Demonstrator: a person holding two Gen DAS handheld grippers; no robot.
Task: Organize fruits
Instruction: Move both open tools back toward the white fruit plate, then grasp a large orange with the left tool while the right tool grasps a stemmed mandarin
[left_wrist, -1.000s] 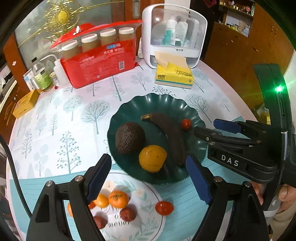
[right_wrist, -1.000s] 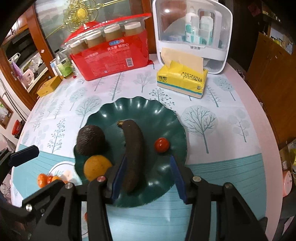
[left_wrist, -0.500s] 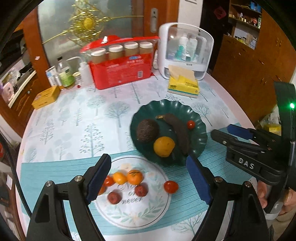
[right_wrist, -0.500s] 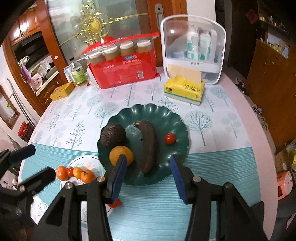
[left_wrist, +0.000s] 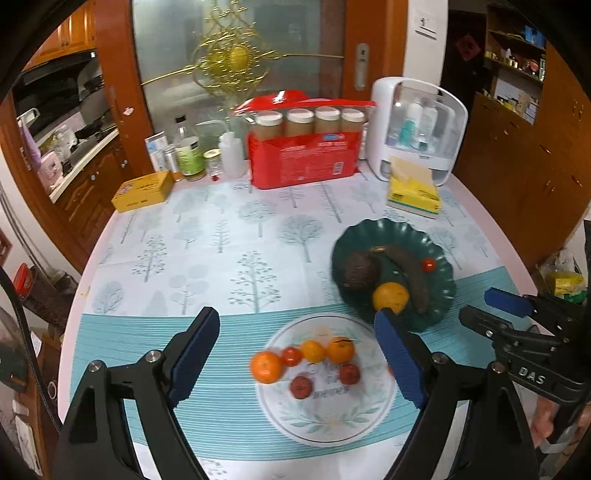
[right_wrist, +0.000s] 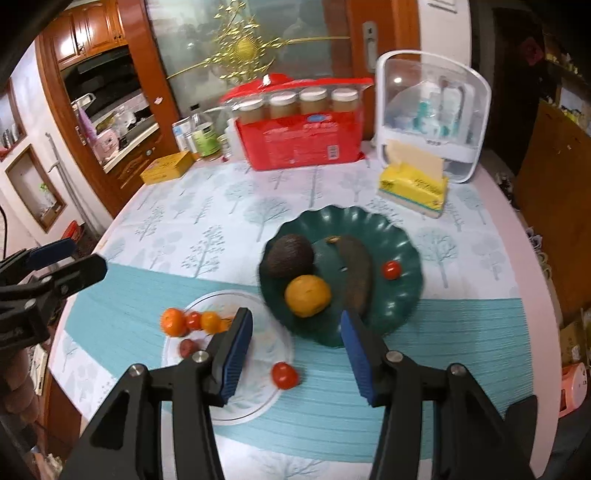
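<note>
Now we are holding both the left gripper (left_wrist: 295, 352) and right gripper (right_wrist: 297, 345) spread and empty above the white plate (right_wrist: 258, 402). A stray tomato (right_wrist: 284, 375) is sitting apparently just off this plate's rim; we are judging a low, centred approach best.

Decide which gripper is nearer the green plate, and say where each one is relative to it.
Right. The right gripper hovers open at the green plate's near rim. The left gripper hangs open over the white plate, to the green plate's left.
</note>
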